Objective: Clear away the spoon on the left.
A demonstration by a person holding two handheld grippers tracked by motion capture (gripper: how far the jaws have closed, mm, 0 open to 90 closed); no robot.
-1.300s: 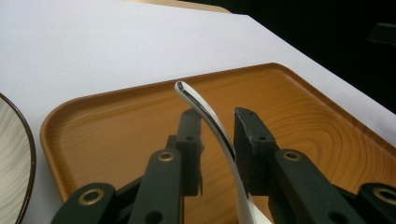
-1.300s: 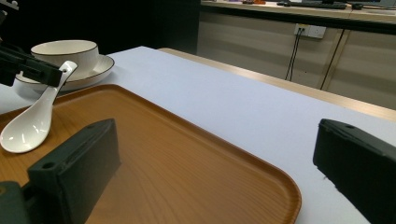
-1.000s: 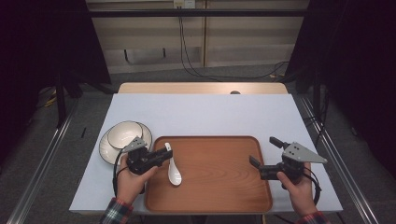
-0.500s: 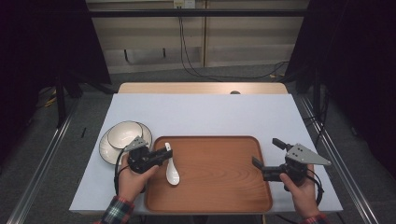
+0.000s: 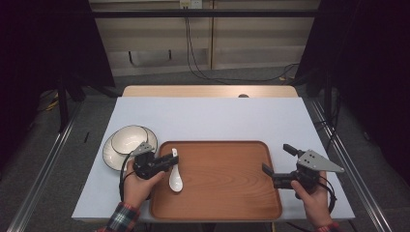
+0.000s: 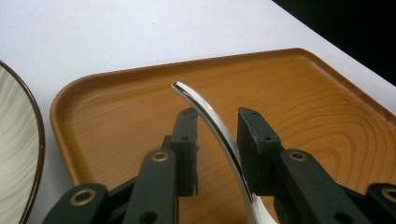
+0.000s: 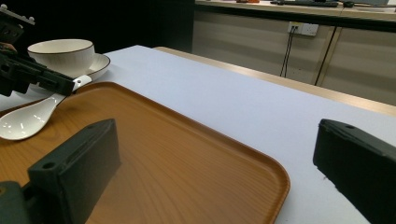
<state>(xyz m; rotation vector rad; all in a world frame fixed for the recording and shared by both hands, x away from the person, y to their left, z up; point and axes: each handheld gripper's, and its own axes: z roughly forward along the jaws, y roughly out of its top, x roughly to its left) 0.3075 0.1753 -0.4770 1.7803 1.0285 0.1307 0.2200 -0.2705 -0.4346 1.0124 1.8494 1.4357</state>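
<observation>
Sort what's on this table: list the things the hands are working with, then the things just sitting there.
In use:
- spoon, its handle between the jaws of the left gripper, one pad touching it, a gap at the other
- tray, which the spoon rests on

Lying about:
- bowl on its plate, left of the tray
- right gripper, open, holding nothing

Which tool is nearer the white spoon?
Left. The left tool has the spoon handle between its jaws on the tray; the right tool sits at the tray's far edge.
</observation>
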